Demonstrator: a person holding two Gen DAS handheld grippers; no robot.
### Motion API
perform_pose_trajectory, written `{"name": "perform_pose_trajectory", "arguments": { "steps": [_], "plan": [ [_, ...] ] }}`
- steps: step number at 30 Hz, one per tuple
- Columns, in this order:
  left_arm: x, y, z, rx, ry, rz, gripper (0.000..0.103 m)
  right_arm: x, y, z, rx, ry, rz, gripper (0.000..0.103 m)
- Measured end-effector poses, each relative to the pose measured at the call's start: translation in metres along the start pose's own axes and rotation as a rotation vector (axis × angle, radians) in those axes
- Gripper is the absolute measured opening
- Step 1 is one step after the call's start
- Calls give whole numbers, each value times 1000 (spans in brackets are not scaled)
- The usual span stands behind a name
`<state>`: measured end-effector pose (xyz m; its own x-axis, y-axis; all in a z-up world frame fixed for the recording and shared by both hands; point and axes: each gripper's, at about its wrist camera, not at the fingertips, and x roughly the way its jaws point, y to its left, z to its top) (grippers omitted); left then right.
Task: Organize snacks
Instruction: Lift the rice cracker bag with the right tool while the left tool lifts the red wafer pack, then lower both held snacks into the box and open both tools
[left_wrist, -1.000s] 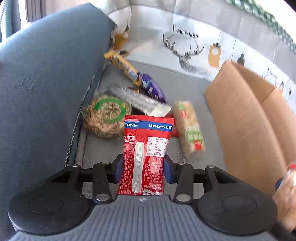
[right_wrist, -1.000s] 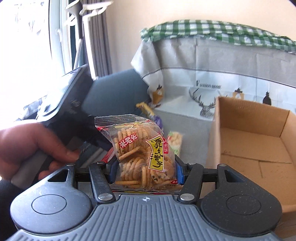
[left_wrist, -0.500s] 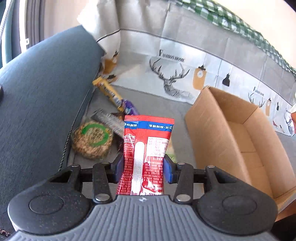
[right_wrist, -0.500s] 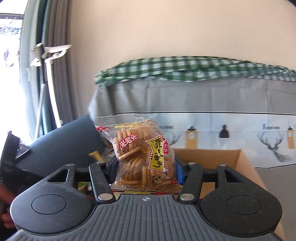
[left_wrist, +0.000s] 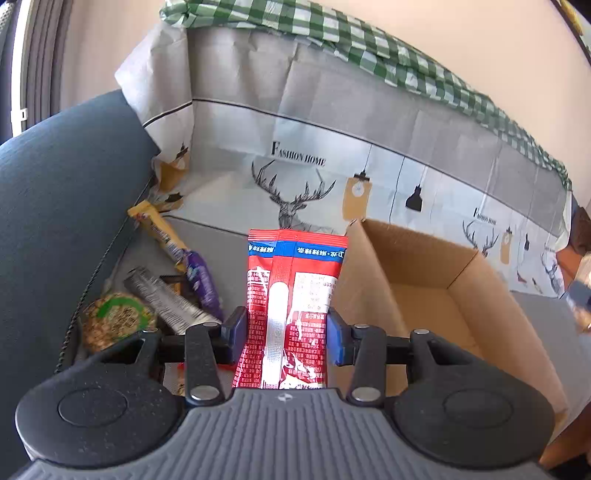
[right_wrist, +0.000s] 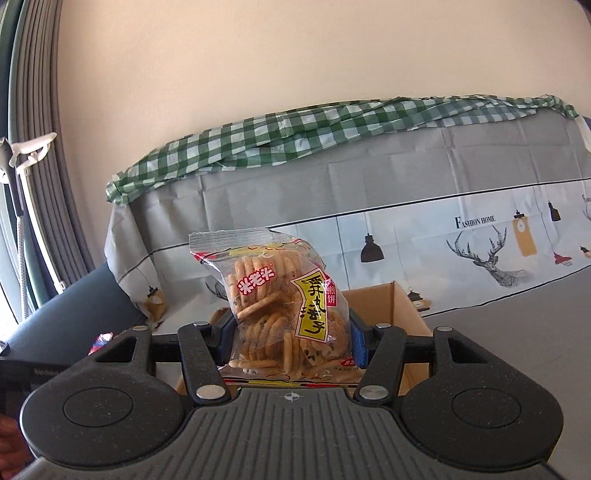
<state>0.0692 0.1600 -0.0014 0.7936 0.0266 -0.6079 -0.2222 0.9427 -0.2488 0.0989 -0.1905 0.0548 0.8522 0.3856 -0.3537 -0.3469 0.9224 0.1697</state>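
Note:
My left gripper (left_wrist: 286, 334) is shut on a red snack packet (left_wrist: 295, 295), held upright above the sofa seat, just left of an open cardboard box (left_wrist: 424, 295). My right gripper (right_wrist: 290, 343) is shut on a clear bag of rice crackers (right_wrist: 280, 306), held upright in front of the same box (right_wrist: 399, 306), whose far wall shows behind the bag. Several loose snacks lie on the seat at the left: a round nut pack (left_wrist: 118, 321), a silver packet (left_wrist: 162, 299), a purple bar (left_wrist: 201, 284) and a yellow bar (left_wrist: 159, 229).
A dark blue sofa armrest (left_wrist: 55, 221) rises at the left. A grey deer-print cover (left_wrist: 314, 147) with a green checked cloth (left_wrist: 369, 48) drapes the sofa back. The person's other gripper shows at the left edge of the right wrist view (right_wrist: 22, 373).
Both grippers have lifted and tilted up with their packs. The left view has swung from the snack pile toward the box. The right view now looks over the box at the sofa back.

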Motion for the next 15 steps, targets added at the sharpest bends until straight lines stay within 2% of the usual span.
{"name": "perform_pose_trajectory", "arguments": {
  "steps": [3, 6, 10, 12, 15],
  "plan": [
    [1, -14, 2, 6, -27, -7, 48, 3, -4, 0, -22, 9, -20, 59],
    [4, -39, 13, 64, -70, -27, 48, 5, -9, 0, -23, 14, -35, 59],
    [3, -73, 37, 35, -161, -99, 48, 6, -15, -1, -18, 26, -59, 59],
    [4, -87, 37, 24, -191, -141, 48, 6, -18, 0, -8, 25, -69, 59],
    [10, -107, 24, 71, -173, -169, 48, 8, -19, 0, -4, 34, -87, 59]
  ]
}}
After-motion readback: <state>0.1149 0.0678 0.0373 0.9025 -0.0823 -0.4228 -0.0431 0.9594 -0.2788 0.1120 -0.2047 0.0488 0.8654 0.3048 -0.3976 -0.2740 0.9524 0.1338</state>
